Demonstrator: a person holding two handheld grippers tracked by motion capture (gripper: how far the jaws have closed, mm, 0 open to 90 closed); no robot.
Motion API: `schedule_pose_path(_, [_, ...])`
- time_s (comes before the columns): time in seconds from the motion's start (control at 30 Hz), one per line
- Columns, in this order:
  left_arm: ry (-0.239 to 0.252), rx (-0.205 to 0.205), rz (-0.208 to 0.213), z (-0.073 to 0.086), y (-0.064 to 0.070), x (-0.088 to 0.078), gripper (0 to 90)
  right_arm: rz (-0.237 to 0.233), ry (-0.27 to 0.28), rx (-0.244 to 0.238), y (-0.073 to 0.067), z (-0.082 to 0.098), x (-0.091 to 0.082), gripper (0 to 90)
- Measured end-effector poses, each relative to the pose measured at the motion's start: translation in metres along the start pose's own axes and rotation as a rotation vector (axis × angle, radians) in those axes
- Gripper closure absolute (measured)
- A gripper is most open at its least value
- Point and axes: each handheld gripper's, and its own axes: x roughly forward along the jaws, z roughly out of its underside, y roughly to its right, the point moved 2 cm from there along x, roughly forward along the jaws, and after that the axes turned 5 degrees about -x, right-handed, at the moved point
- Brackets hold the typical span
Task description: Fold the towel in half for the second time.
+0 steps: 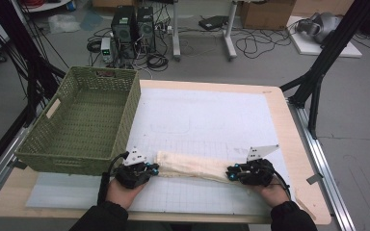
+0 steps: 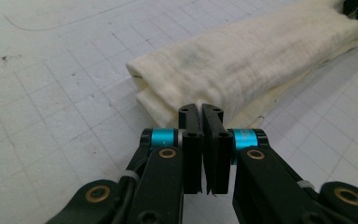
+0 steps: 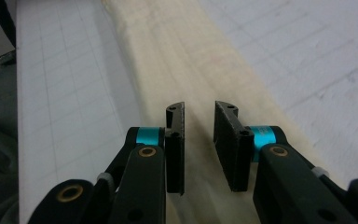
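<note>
While left tongs (image 2: 201,110) rest shut beside the cloth (image 1: 192,166), right tongs (image 3: 199,108) gape above it.

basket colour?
Green, woven plastic basket with an open lattice; the high view shows it best.

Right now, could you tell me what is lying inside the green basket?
The green basket looks empty: in the high view its woven floor and inner walls show bare. The strip of floor just behind its near wall is hidden. The folded cloth lies outside it, on the mat.
</note>
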Motion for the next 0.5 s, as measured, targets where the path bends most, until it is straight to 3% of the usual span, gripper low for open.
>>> schedule_pose_path(0.13, [0.028,-0.034,0.024,-0.005,0.002,-0.005,72.3,0.009,0.030,-0.005,-0.001,0.002,-0.005,71.7])
schedule_pose_path(0.37, [0.068,0.008,0.026,-0.019,0.009,-0.016,67.6,0.034,0.101,-0.045,-0.005,-0.017,-0.017,71.2])
schedule_pose_path(0.5, [0.083,0.022,0.025,-0.025,0.011,-0.019,67.5,0.027,0.103,-0.061,-0.009,-0.028,-0.009,71.3])
